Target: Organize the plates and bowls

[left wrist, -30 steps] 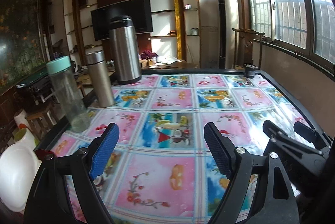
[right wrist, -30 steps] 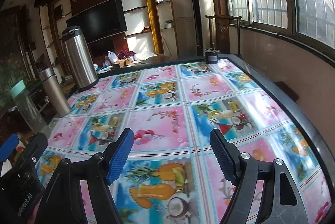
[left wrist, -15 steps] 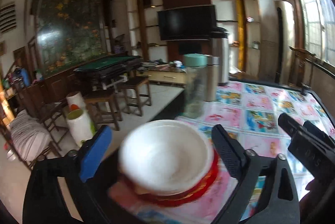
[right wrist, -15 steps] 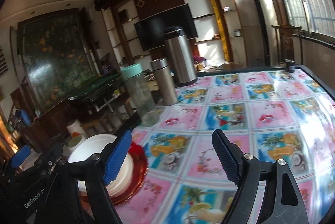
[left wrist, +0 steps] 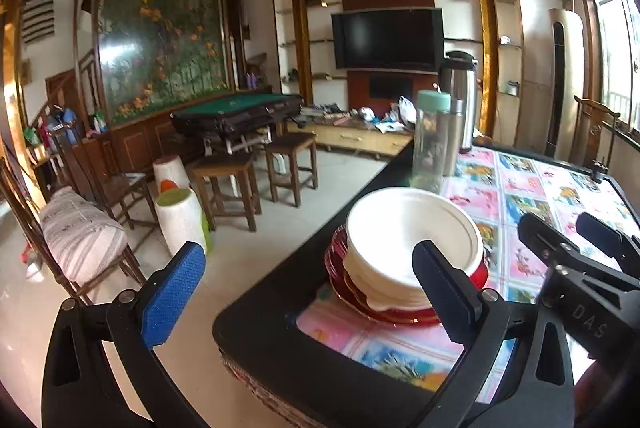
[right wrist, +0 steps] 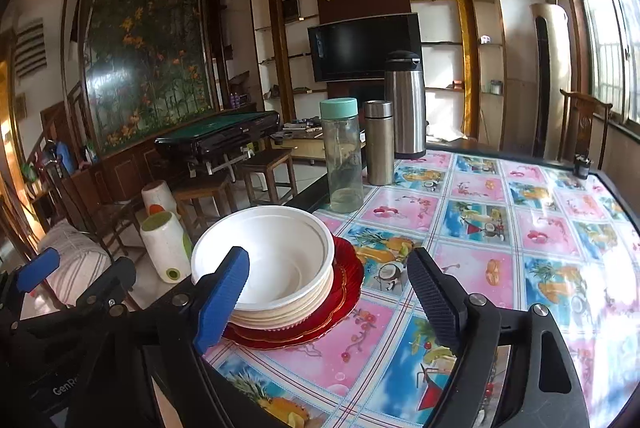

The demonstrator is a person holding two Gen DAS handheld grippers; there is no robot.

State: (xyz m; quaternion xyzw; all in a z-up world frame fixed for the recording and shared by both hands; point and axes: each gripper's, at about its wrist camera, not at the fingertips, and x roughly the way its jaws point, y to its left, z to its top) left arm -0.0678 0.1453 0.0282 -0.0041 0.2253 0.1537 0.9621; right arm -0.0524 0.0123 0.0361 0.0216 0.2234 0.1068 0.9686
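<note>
A stack of white bowls (right wrist: 276, 260) (left wrist: 408, 240) rests on red plates (right wrist: 344, 292) (left wrist: 360, 296) at the near left corner of the table (right wrist: 480, 228). My right gripper (right wrist: 328, 292) is open, its blue-padded left finger just in front of the bowls' near rim and its right finger over the tablecloth. My left gripper (left wrist: 308, 284) is open too, left of and before the stack: its right finger overlaps the bowls in view and its left finger hangs over the floor. Neither holds anything.
A clear bottle with a teal cap (right wrist: 344, 156), a steel tumbler (right wrist: 378, 142) and a tall steel thermos (right wrist: 405, 104) stand along the table's left edge behind the stack. A small dark object (right wrist: 582, 164) sits at the far right. Stools (left wrist: 228, 184) and chairs stand on the floor left.
Both grippers have swung left from facing the open tablecloth to the table's left corner. The bowl and plate stack has come into both views, and both stay open.
</note>
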